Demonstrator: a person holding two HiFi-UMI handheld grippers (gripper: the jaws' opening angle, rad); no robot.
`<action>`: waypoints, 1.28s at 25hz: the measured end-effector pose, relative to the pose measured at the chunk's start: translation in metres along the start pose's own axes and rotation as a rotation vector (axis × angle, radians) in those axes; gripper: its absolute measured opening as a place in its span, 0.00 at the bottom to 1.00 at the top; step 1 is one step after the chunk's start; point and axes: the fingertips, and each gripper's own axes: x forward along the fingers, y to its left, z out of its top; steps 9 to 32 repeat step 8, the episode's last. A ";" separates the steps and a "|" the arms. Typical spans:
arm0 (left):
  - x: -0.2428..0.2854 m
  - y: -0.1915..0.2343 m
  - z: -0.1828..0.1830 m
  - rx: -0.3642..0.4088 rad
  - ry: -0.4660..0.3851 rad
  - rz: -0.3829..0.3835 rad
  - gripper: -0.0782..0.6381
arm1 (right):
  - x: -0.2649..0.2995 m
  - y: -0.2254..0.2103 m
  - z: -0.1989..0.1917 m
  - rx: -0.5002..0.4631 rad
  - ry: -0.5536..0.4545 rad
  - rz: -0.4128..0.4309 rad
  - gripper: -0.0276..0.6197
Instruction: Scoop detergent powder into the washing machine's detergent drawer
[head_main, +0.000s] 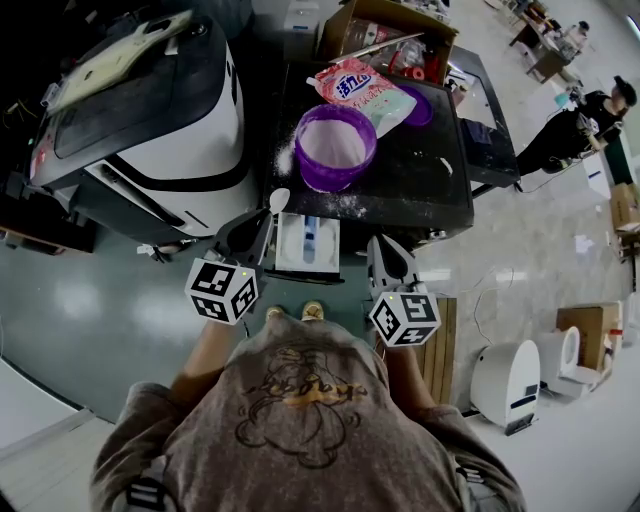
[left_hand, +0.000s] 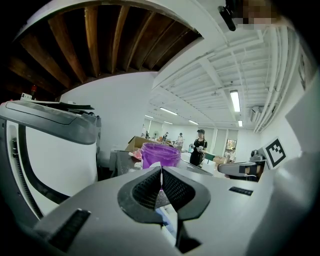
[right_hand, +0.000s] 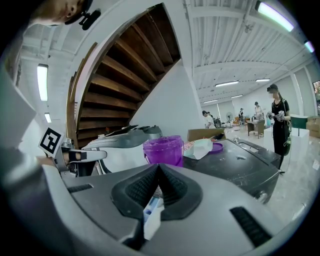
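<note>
Open hall, grey-green floor (head_main: 120, 300). The head view looks straight down on the black flat top of the washing machine (head_main: 420, 180).

- Purple round plastic tub (head_main: 345, 178) stands on that top, lid off, with pale powder (head_main: 335, 143) inside. There's white dust on the top just in front of the tub.
- Pink-and-white detergent bag (head_main: 365, 90) lies flat just behind the tub, close against its rim. The print is too blurred to read.
- Flat purple lid (head_main: 427, 107) is behind-right of the tub, and the bag overlaps its edge.
- Brown cardboard box (head_main: 385, 35) is further behind the tub, cut off by the frame.
- White detergent drawer (head_main: 296, 258) stands open in front of the tub, below the top's front edge. A blue insert shows, but the compartments are hard to separate.
- Left tool (head_main: 258, 228) is pinching the thin handle of a white plastic spoon (head_main: 279, 199). The spoon bowl is between tub and drawer, at the front edge. Can't tell if it's loaded. In the left gripper view the handle is edge-on, only a white sliver between the jaws.
- Right tool (head_main: 383, 255) is front-right of the tub, just beside the drawer. Its jaws are pressed together with nothing between them. Contact with the drawer is unclear.
- Hands are hidden under the marker cubes.
- White-and-black machine (head_main: 150, 110) is left of the tub, and its far side is lost in shadow.
</note>
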 end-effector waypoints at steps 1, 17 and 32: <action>0.000 0.000 -0.001 0.000 0.001 0.001 0.14 | 0.000 0.000 0.000 0.000 0.001 0.000 0.03; -0.003 0.000 -0.002 -0.001 0.002 0.001 0.14 | 0.000 0.002 -0.001 -0.001 0.003 -0.001 0.03; -0.003 0.000 -0.002 -0.001 0.002 0.001 0.14 | 0.000 0.002 -0.001 -0.001 0.003 -0.001 0.03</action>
